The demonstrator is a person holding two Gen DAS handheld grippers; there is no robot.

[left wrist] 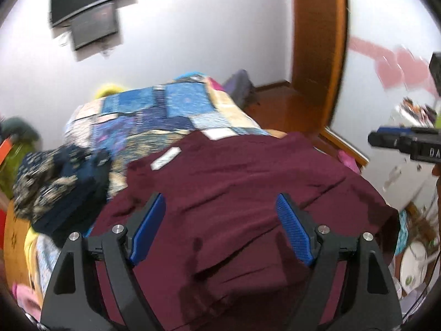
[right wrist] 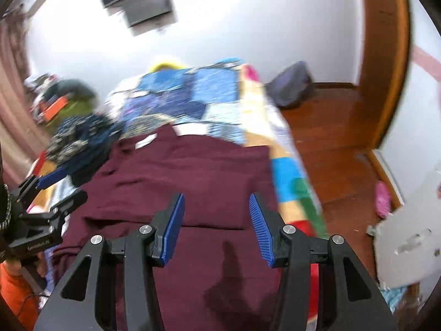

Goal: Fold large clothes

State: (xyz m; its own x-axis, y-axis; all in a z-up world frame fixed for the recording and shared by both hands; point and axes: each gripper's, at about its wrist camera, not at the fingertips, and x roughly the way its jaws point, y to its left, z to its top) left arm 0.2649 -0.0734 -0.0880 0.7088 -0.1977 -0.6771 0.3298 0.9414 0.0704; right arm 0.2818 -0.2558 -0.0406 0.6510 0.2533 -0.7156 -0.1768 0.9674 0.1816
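- The maroon garment (left wrist: 220,193) fills the lower centre of the left wrist view, spread over a patchwork quilt (left wrist: 154,110) on the bed, with creases across it and a white label (left wrist: 165,160) near its upper edge.
- The left gripper (left wrist: 220,220) sits at the bottom of its own view, above the garment; its blue pads (left wrist: 148,229) stand wide apart with only cloth seen beyond the gap, nothing clamped.
- The right gripper (right wrist: 216,226) occupies the bottom of the right wrist view; its jaws are partly parted, narrower than the left's, and empty (the maroon cloth lies beneath, not pinched).
- In the right wrist view the garment (right wrist: 187,182) runs from centre to the lower edge, its right border lying along the quilt (right wrist: 198,96).
- A dark blue patterned heap of clothes (left wrist: 60,182) lies at centre left of the left wrist view, touching the garment's left side.
- A dark wall-mounted screen (left wrist: 91,11) hangs at upper left; a wooden door frame (left wrist: 317,41) stands at upper right.
- The other gripper shows at the right edge of the left wrist view, blurred.
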